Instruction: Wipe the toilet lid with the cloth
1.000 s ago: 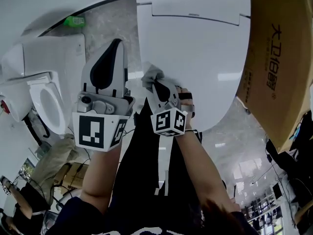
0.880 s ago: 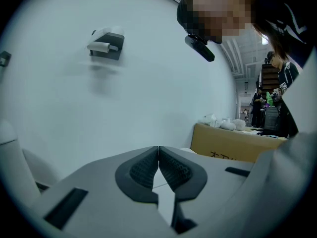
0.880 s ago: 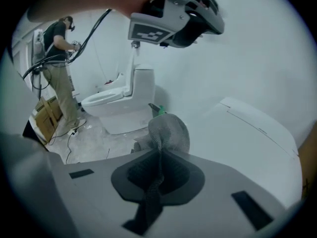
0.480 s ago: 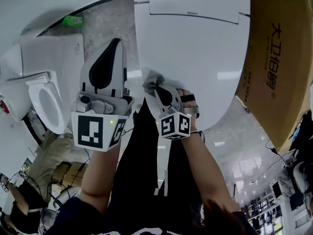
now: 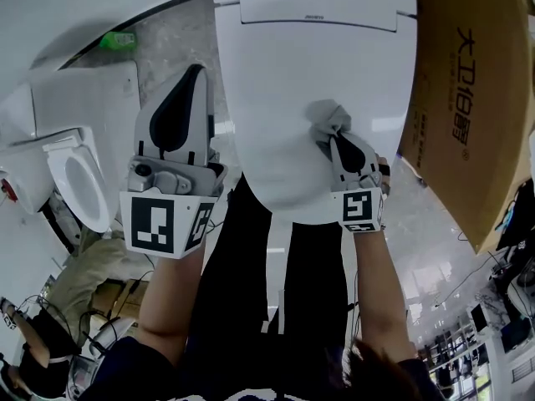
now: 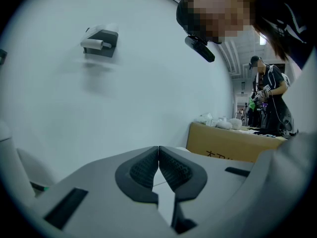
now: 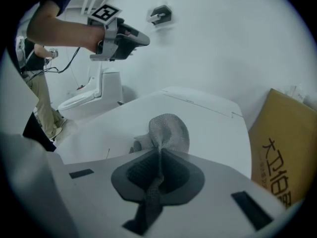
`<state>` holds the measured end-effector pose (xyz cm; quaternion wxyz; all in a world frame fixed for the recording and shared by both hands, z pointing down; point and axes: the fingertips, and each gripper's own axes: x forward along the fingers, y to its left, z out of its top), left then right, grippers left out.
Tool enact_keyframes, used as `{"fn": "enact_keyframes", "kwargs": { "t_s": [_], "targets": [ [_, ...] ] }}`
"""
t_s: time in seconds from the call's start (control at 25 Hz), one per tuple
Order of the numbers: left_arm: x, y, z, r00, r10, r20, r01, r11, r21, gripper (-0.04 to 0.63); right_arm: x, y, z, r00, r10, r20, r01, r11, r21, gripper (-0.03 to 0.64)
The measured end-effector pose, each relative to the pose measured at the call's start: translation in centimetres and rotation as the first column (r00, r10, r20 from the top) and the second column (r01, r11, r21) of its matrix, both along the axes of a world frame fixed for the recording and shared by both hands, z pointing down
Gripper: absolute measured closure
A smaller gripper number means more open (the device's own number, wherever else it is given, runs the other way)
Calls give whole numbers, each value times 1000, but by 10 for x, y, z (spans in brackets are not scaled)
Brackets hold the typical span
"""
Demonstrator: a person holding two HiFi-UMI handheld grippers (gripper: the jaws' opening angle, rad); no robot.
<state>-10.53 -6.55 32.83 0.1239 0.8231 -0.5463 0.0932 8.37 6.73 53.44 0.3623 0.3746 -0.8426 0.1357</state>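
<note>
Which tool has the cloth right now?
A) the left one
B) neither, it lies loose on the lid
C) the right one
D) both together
C: the right tool has its jaws closed on the cloth over the toilet lid, while the left tool is shut with nothing between its jaws.

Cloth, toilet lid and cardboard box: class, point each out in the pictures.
cloth (image 7: 168,130), right gripper view, bunched top.
toilet lid (image 5: 309,82), head view, bare middle.
cardboard box (image 5: 472,98), head view, printed side.
</note>
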Motion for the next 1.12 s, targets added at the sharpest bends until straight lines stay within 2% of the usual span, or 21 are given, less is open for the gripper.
{"fn": "enact_keyframes", "kwargs": {
  "t_s": [0.16, 0.32, 0.44, 0.6, 0.68, 0.76, 0.88, 1.04, 1.12],
  "targets": [
    [6, 2, 0, 1000, 9, 0, -9, 1000, -1, 574, 47, -10, -1, 995, 98, -34, -98, 995, 11, 581],
    [11, 2, 0, 1000, 16, 0, -16, 1000, -1, 575, 100, -17, 0, 973, 222, -68, -221, 975, 26, 581],
    [13, 2, 0, 1000, 18, -3, -18, 1000, 2, 574, 127, -17, 1, 956, 281, -90, -280, 960, 28, 581],
    [11, 2, 0, 1000, 17, -4, -17, 1000, 1, 574, 142, -16, 2, 912, 409, -37, -410, 912, -5, 583],
    [9, 2, 0, 1000, 15, -5, -15, 1000, 2, 575, 142, -15, 3, 896, 440, -53, -442, 897, -13, 583],
    [8, 1, 1, 1000, 12, -4, -12, 1000, 1, 574, 135, -14, 3, 895, 440, -76, -442, 897, -22, 583],
    [8, 2, 1, 1000, 5, -6, -5, 1000, 0, 575, 107, -5, 3, 923, 379, -65, -381, 924, -28, 583],
    [8, 0, -1, 1000, -4, -7, 4, 1000, 7, 574, 39, 10, 1, 975, 224, -13, -224, 973, -54, 583],
    [6, 0, -1, 1000, -10, -6, 10, 1000, 7, 574, 0, 19, 3, 990, 143, -3, -143, 988, -66, 582]
  ]
}}
